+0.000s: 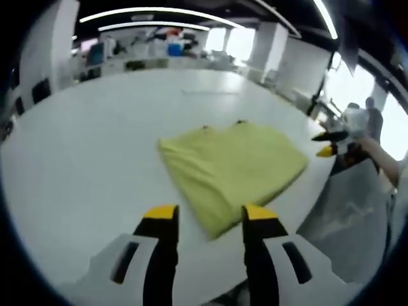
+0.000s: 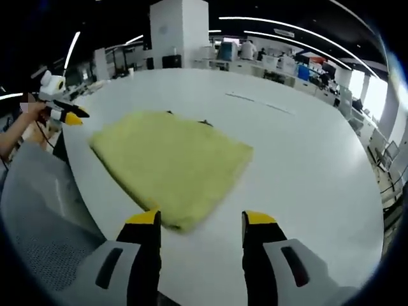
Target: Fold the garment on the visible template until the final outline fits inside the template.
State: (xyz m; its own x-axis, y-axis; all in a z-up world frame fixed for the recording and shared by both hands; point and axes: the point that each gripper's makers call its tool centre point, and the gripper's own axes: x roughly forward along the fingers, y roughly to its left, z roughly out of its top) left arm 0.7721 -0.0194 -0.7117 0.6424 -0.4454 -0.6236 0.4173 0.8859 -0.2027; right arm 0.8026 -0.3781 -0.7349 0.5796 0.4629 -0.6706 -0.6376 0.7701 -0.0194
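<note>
You are working at a white table (image 1: 95,146); ceiling light strips (image 1: 153,13) are glowing at twelve o'clock; windows (image 1: 229,41) are shining at one o'clock.

A wide white table (image 1: 83,159) spans the foreground. Beyond it, cluttered benches with blue bins (image 1: 173,48) line the far wall, 2 curved ceiling light strips (image 1: 153,13) glow overhead, and a white pillar (image 2: 178,32) stands behind.

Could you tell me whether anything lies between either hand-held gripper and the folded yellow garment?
Nothing visible does. The left hand-held gripper and the right hand-held gripper both hang open just short of the yellow garment, with bare white table around it.
</note>
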